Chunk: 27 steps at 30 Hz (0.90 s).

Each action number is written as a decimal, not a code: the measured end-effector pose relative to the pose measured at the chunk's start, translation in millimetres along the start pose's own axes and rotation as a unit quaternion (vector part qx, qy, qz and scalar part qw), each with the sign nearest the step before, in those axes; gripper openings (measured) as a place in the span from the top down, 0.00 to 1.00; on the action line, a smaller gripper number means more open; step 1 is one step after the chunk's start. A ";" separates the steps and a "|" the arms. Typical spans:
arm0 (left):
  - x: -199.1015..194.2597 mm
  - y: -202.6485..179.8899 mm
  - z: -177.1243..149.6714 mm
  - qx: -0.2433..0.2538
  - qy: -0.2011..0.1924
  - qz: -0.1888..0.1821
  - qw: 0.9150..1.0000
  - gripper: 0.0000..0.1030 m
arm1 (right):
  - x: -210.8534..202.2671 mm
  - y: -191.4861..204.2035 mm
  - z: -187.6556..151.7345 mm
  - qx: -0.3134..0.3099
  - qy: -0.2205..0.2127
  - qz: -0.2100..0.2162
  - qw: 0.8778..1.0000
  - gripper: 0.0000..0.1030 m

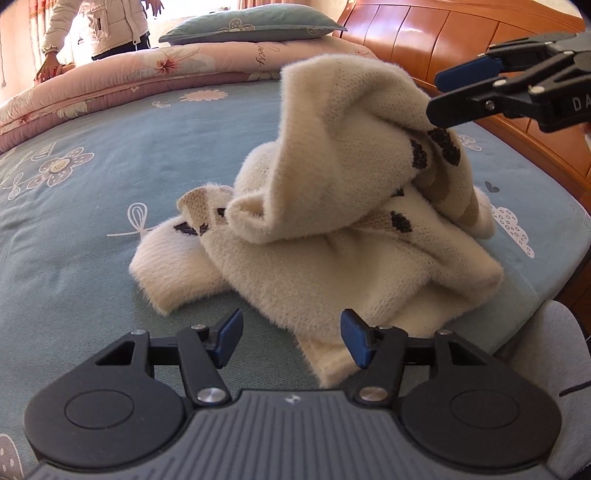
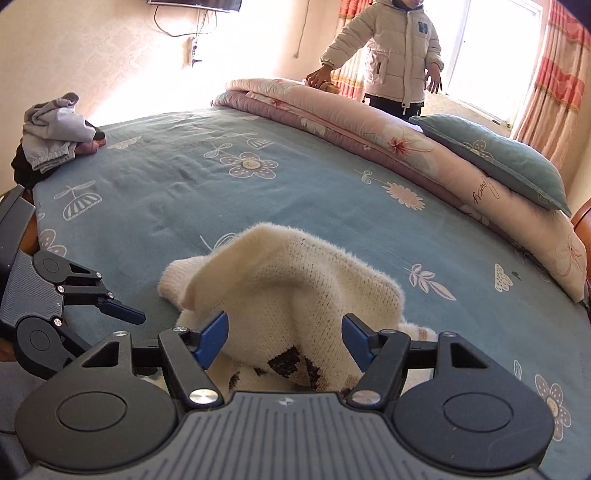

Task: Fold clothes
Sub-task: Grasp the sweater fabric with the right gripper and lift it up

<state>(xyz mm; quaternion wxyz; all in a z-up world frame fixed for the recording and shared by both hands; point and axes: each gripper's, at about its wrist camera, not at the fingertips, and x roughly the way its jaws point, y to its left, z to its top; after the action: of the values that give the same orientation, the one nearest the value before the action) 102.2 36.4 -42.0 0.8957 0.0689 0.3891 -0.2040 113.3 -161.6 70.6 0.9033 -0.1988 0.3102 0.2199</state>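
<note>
Sweater (image 2: pixel 295 295) underside hidden; person (image 2: pixel 391 55) cropped.

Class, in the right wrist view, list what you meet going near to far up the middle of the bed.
right gripper → cream sweater → blue flowered bedsheet → folded pink quilt → person in a white puffer jacket

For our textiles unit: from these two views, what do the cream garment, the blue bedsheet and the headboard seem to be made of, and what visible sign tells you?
Cream garment: fuzzy knit, probably wool or acrylic; stitch rows and a hairy nap show.
Blue bedsheet: soft matte woven fabric, perhaps brushed cotton; printed flowers, no sheen.
Headboard: varnished wood, or wood-look veneer; glossy orange-brown panels with highlights.
</note>
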 end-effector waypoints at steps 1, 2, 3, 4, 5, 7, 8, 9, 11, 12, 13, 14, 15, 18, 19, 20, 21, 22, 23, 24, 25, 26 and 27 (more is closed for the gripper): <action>1.2 3.5 0.0 -0.004 0.001 0.000 1.000 0.40 | 3.2 0.8 4.6 -0.015 0.008 0.001 1.000 0.30; 2.3 6.5 0.7 -0.008 0.001 0.000 1.000 0.39 | 6.4 1.6 9.3 -0.030 0.015 0.003 0.999 0.30; 3.8 9.4 1.4 -0.011 0.001 0.000 1.000 0.39 | 10.1 2.1 9.2 -0.037 0.021 -0.004 0.999 0.30; 6.0 11.6 2.5 -0.012 0.001 0.000 1.000 0.39 | 14.1 2.4 5.7 -0.038 0.026 -0.018 0.999 0.30; 8.3 13.8 3.5 -0.012 0.001 0.000 1.000 0.39 | 18.2 2.7 2.2 -0.040 0.030 -0.032 0.998 0.30; 13.8 16.8 5.6 -0.012 0.003 0.001 1.000 0.39 | 27.3 2.1 -4.0 -0.046 0.033 -0.051 0.997 0.29; 16.8 17.9 6.6 -0.011 0.005 0.001 1.000 0.39 | 32.6 -1.1 -5.5 -0.040 0.036 -0.051 0.997 0.29; 19.5 18.9 7.2 -0.011 0.006 0.001 1.000 0.39 | 38.4 -6.5 -6.1 -0.026 0.040 -0.045 0.998 0.28; 22.7 20.0 6.2 -0.015 0.008 -0.003 1.000 0.38 | 48.5 -17.7 -7.2 0.005 0.048 -0.029 0.998 0.27; 24.3 20.6 5.7 -0.017 0.009 -0.005 1.000 0.37 | 51.5 -23.9 -7.9 0.027 0.051 -0.016 0.998 0.27; 25.9 21.2 5.1 -0.019 0.010 -0.007 1.000 0.36 | 53.7 -29.7 -8.7 0.045 0.052 -0.001 0.998 0.28; 27.6 21.8 4.5 -0.022 0.012 -0.009 1.000 0.35 | 54.3 -34.5 -9.5 0.059 0.050 0.013 0.997 0.35; 29.6 22.3 3.5 -0.024 0.014 -0.009 1.000 0.35 | 53.8 -37.6 -10.2 0.069 0.046 0.020 0.996 0.42; 33.2 23.4 2.1 -0.027 0.017 -0.005 0.999 0.35 | 49.0 -50.3 -11.9 0.094 0.033 0.020 0.995 0.55; 33.8 23.8 2.1 -0.028 0.018 -0.006 0.999 0.35 | 48.0 -55.9 -12.7 0.103 0.029 0.014 0.994 0.58; 34.2 24.0 2.4 -0.028 0.018 -0.006 0.999 0.34 | 46.9 -61.5 -13.5 0.111 0.025 0.008 0.993 0.60; 34.6 24.3 2.7 -0.028 0.019 -0.006 0.999 0.34 | 45.9 -67.1 -14.2 0.120 0.021 0.003 0.993 0.64; 34.9 24.4 3.0 -0.029 0.019 -0.007 0.999 0.33 | 45.3 -72.6 -15.7 0.128 0.018 -0.006 0.992 0.65; 35.3 24.3 3.4 -0.029 0.019 -0.006 0.999 0.32 | 44.9 -77.5 -17.6 0.132 0.017 -0.018 0.991 0.68; 35.7 24.2 3.8 -0.029 0.020 -0.006 0.999 0.32 | 44.5 -81.9 -19.6 0.135 0.017 -0.029 0.990 0.73; 36.1 24.1 4.1 -0.029 0.020 -0.006 0.999 0.32 | 44.8 -87.3 -22.7 0.139 0.020 -0.042 0.989 0.75; 36.4 23.7 4.3 -0.029 0.021 -0.005 0.999 0.31 | 45.8 -93.4 -26.6 0.144 0.025 -0.055 0.988 0.75; 36.2 23.0 4.3 -0.030 0.021 -0.004 0.999 0.31 | 46.8 -99.5 -30.4 0.148 0.030 -0.067 0.986 0.75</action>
<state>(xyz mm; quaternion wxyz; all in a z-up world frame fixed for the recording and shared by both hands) 137.0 44.8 -66.2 0.8881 0.0444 0.4142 -0.1942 183.9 -245.8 40.3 0.9256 -0.0896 0.3527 0.1039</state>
